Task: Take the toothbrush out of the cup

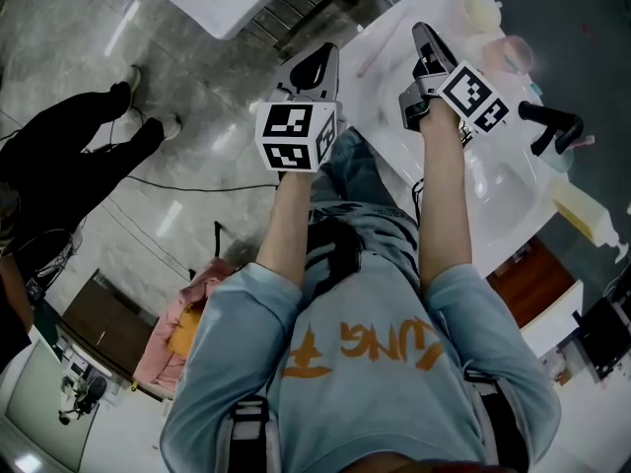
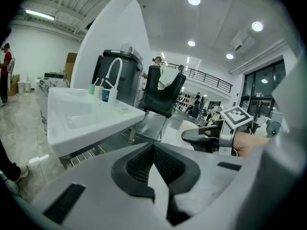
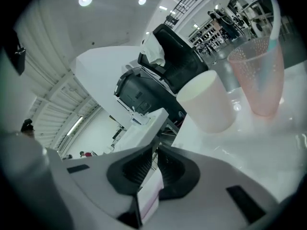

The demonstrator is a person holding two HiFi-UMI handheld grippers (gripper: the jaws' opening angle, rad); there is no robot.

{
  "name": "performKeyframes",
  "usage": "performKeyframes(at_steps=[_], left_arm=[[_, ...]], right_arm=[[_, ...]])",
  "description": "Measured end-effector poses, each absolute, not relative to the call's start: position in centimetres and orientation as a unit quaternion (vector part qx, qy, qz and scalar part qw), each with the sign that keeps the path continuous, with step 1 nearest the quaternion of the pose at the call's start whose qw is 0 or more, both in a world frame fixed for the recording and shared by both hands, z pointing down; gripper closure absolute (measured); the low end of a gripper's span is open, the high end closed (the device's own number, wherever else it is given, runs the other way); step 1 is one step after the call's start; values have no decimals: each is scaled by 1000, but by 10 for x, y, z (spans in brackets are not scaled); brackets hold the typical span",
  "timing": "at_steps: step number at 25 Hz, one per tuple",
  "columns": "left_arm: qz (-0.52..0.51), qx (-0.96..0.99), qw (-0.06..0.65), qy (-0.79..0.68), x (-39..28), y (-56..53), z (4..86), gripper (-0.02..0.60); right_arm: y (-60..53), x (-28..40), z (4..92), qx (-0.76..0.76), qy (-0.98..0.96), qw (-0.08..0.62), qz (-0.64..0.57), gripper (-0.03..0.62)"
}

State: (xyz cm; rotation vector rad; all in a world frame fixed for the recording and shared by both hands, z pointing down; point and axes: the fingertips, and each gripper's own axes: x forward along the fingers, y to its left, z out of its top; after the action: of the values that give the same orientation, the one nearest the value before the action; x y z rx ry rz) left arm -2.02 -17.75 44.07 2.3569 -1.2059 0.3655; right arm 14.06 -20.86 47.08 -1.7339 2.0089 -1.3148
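Our right gripper (image 3: 155, 150) has its jaws a narrow slit apart with nothing pinched; our left gripper (image 2: 153, 147) is closed and empty. Just left of the right one, a thin pink stick we take for the toothbrush (image 1: 370, 57) lies on the counter (image 1: 389, 87) near its edge, clear of the cream cup (image 3: 206, 104) and pink cup (image 3: 259, 75). We judge the best move is to lift straight away, nudging neither stick nor cups.

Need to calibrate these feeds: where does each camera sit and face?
Head view: on the head, steeply down at the counter; arms, left hand-held gripper, right hand-held gripper show.
Left gripper view: rides it, faces a distant sink; shut jaws show.
Right gripper view: rides it, faces white cup, pink cup; jaws show.
Shared: head and right gripper views show both cups.
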Motion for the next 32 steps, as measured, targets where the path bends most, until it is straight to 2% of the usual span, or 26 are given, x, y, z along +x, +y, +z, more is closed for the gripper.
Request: performKeyframes(at_steps=[9, 15, 22, 32], left_arm=[[124, 880, 215, -405, 6, -163, 422, 561], [118, 896, 202, -378, 25, -153, 409, 561], [115, 910, 192, -348, 50, -142, 397, 561], [126, 922, 187, -314, 80, -133, 400, 561]], right_arm=[[-181, 153, 416, -610, 725, 58, -313, 556], [-154, 187, 389, -668, 701, 48, -247, 557], [-119, 241, 385, -739, 632, 38, -228, 556], [-98, 277, 384, -778, 593, 18, -205, 554]])
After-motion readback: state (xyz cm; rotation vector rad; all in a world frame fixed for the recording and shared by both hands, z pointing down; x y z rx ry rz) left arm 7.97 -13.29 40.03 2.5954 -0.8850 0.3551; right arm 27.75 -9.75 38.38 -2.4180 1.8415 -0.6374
